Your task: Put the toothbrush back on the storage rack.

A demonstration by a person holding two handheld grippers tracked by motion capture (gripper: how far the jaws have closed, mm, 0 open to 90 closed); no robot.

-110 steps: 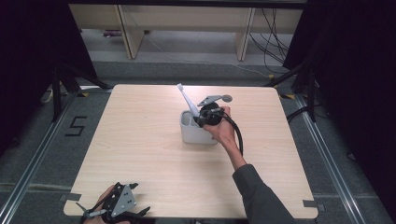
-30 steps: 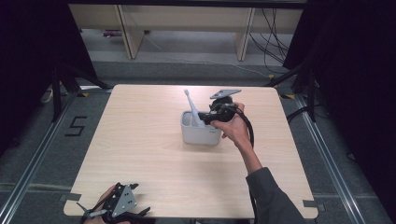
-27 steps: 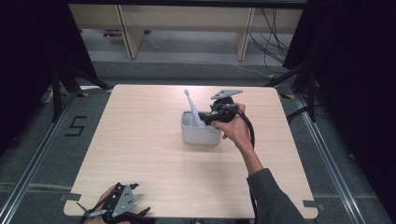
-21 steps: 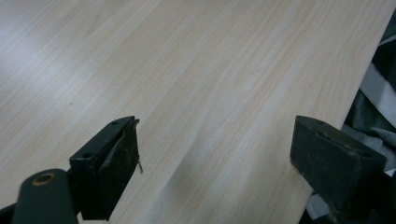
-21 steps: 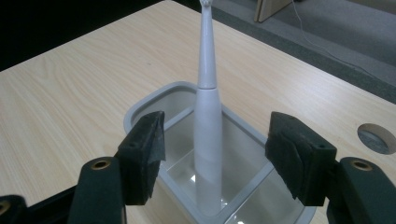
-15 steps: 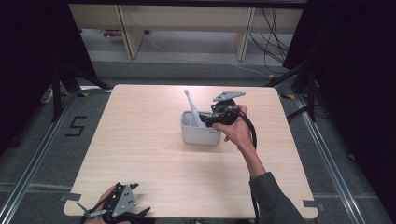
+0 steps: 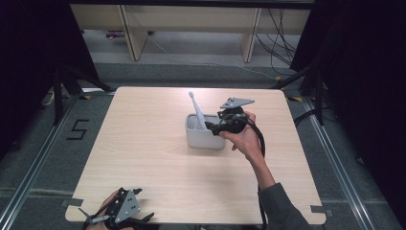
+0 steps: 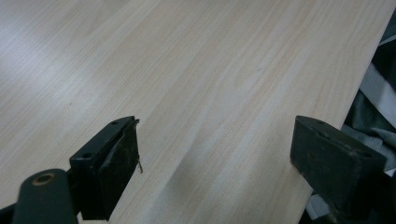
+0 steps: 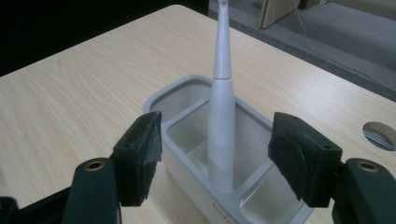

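Pale wood worktop (image 7: 158, 158), grey floor around. Right tool (image 9: 215, 154) spread wide, empty, just beside grey holder (image 7: 205, 132); white toothbrush (image 7: 196, 110) upright inside. Left tool (image 8: 215, 163) released, 7 o'clock edge.

A black "5" is marked on the grey floor (image 7: 48, 143), left of the table (image 7: 153, 158).

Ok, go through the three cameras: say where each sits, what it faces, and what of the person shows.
High view: above the person's side, facing forward and down on the table; both hands show, with the left gripper and right gripper.
Left gripper view: rides the left gripper, facing bare tabletop between open jaws.
Right gripper view: rides the right gripper, facing the organizer holding the toothbrush.
Shared: high and right gripper views both show organizer and toothbrush.
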